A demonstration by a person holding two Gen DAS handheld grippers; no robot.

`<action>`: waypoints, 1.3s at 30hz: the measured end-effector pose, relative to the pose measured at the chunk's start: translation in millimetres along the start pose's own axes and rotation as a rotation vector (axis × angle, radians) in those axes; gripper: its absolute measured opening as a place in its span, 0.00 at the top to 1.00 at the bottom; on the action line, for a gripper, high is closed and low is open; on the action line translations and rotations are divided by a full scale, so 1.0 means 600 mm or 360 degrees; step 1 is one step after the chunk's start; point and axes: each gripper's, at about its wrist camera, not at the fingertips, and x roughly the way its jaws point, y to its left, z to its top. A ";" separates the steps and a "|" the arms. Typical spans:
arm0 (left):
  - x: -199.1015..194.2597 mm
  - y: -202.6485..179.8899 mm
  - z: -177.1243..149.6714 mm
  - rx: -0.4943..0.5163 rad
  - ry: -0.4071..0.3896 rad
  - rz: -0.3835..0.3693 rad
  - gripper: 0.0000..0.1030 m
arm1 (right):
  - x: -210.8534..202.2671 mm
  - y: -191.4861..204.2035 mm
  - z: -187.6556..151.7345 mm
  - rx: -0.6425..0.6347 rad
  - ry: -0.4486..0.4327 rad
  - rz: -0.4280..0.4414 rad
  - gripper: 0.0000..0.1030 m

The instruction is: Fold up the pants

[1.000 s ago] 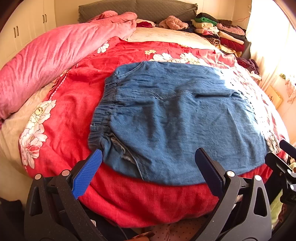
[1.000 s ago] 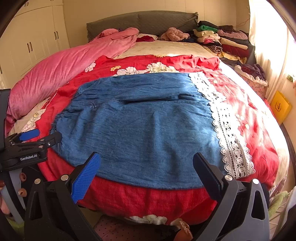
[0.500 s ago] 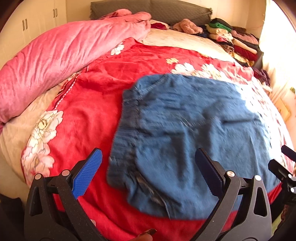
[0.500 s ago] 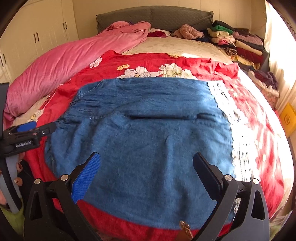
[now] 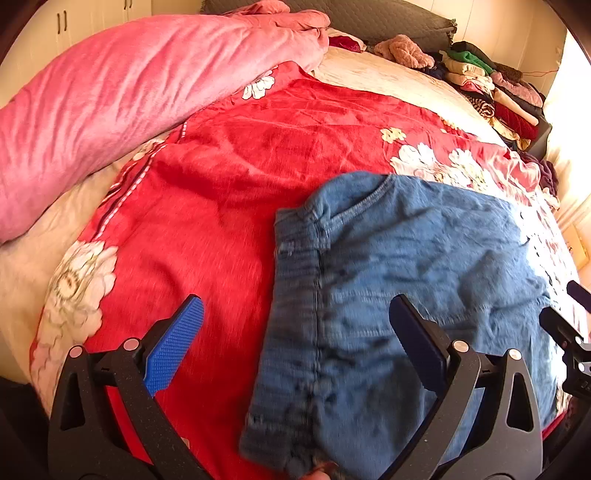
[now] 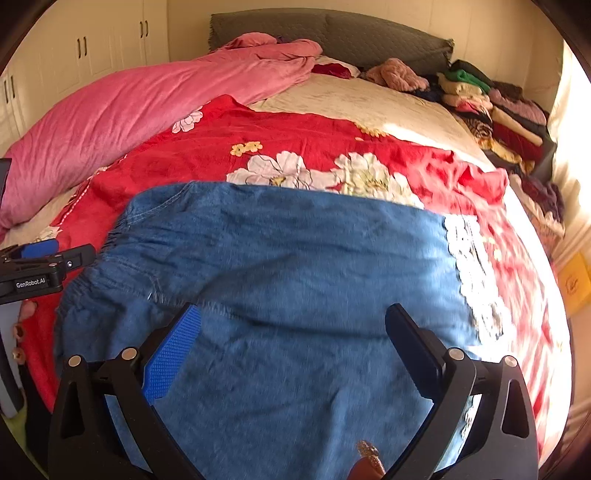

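Blue denim pants [image 5: 413,280] [image 6: 288,288] lie spread flat on a red floral blanket [image 5: 229,192] [image 6: 314,147] on the bed. Their elastic waistband [image 5: 295,314] points left and white lace hems [image 6: 476,273] lie at the right. My left gripper [image 5: 295,310] is open above the waistband's near corner, with nothing between its fingers. My right gripper [image 6: 293,314] is open over the middle of the pants, holding nothing. The left gripper's body [image 6: 40,269] shows at the left edge of the right wrist view.
A rolled pink duvet [image 5: 110,92] [image 6: 129,110] lies along the bed's left side. Stacks of folded clothes [image 5: 495,96] [image 6: 495,110] fill the far right by the grey headboard [image 6: 332,33]. White wardrobes [image 6: 81,55] stand at the back left. A yellow box [image 6: 574,284] sits on the floor at right.
Both grippers have moved forward from the foot of the bed over the pants, which now loom larger. The left view has swung left toward the waistband. Both stay open.
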 end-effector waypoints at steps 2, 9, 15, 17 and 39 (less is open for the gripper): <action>0.013 0.002 0.013 0.0000 0.0001 -0.0013 0.09 | 0.013 -0.001 0.018 -0.0010 -0.0008 0.0021 0.04; 0.065 0.010 0.067 0.0001 0.0026 0.0031 0.09 | 0.065 -0.002 0.069 -0.0079 -0.0017 0.0015 0.04; 0.109 0.017 0.103 0.0033 0.0049 0.0023 0.09 | 0.117 0.010 0.107 -0.0161 0.0007 0.0045 0.04; 0.124 0.018 0.109 0.0036 0.0061 0.0027 0.09 | 0.131 0.016 0.117 -0.0199 0.0016 0.0042 0.04; 0.097 -0.015 0.092 0.0313 -0.0149 -0.0118 0.70 | 0.261 0.073 0.184 -0.0564 0.0161 0.0037 0.04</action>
